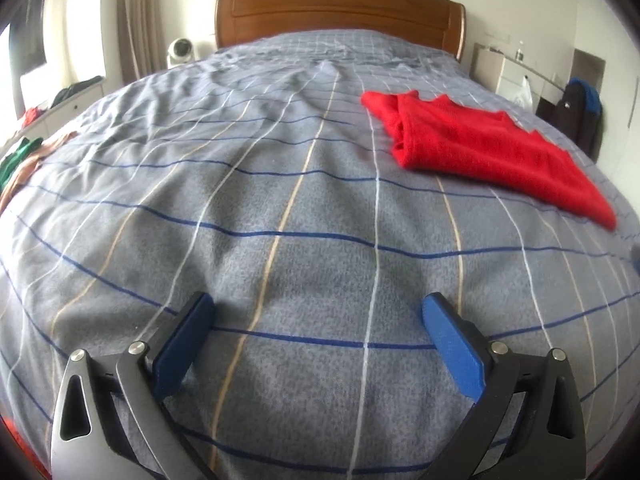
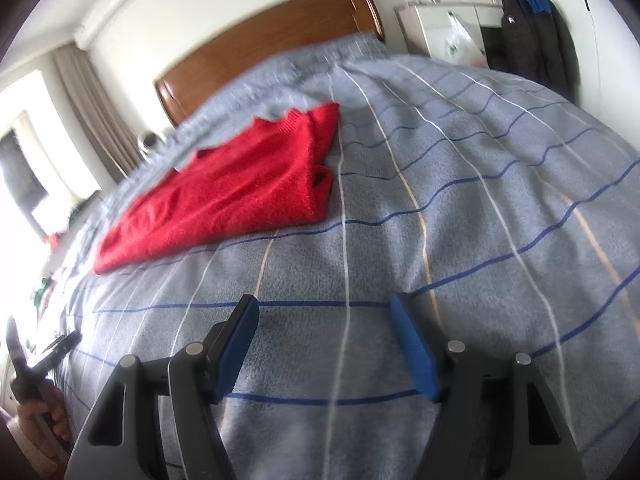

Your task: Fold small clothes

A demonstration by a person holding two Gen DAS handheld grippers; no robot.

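A red knitted garment [image 1: 480, 148] lies folded flat on the grey checked bedspread [image 1: 280, 200], at the right in the left wrist view and upper left in the right wrist view [image 2: 232, 192]. My left gripper [image 1: 318, 308] is open and empty, low over bare bedspread, well short and left of the garment. My right gripper [image 2: 324, 308] is open and empty over the bedspread [image 2: 460, 200], nearer than the garment. The left gripper also shows at the far left edge of the right wrist view [image 2: 36, 356], held by a hand.
A wooden headboard [image 1: 340, 12] stands at the far end. Other clothes [image 1: 20, 156] lie at the bed's left edge. A white cabinet [image 1: 508, 68] and a dark bag [image 1: 580, 108] stand right of the bed. A small fan [image 1: 180, 52] is beside the headboard.
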